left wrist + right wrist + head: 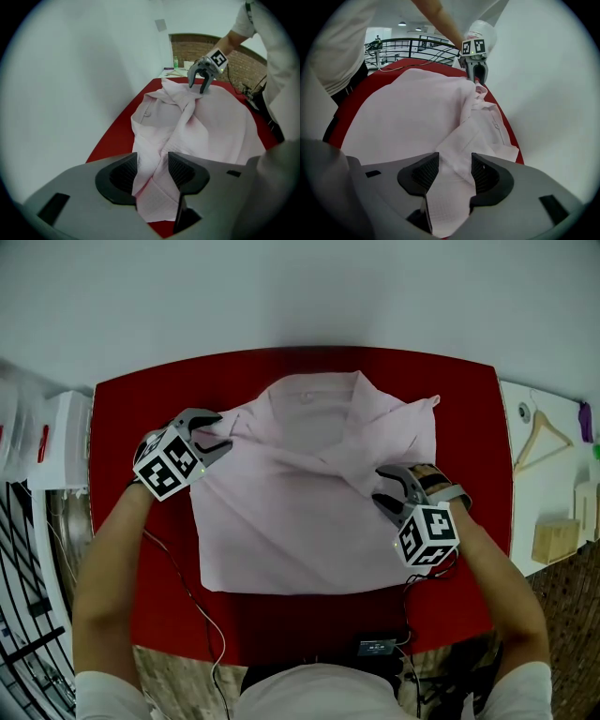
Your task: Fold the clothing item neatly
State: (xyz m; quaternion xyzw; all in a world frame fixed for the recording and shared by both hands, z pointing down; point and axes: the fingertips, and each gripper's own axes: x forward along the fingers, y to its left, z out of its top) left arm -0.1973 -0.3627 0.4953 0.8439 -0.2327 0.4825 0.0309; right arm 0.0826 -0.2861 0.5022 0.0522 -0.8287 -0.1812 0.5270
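A: Status on the fold?
B: Early, I'd say. The pink shirt [291,531] lies on the red counter [131,521], collar [309,390] on the far side, hem [300,589] toward the person. The lower body is flat and spread. No crosswise fold yet.
A: Sleeves?
B: In hand, not laid down. The upper part is rumpled, and a ridge of cloth runs across the chest between the two grippers. Neither sleeve lies flat on the body.
A: Left side?
B: The left gripper [223,431] is at the shirt's left shoulder edge. Its jaws are clamped on a bunched strip of fabric. The cloth fills the gap pad to pad and flares out behind.
A: Right?
B: The right gripper [380,487] is over the right half of the body, inboard of the edge. Its jaws are nipping a fold of the shirt, same look: fabric waisted between the pads, nothing else in there.
A: What's left?
B: My read: lay both sleeves in flat, smooth out that ridge, then bring the hem up toward the collar. Most of the job is still ahead.
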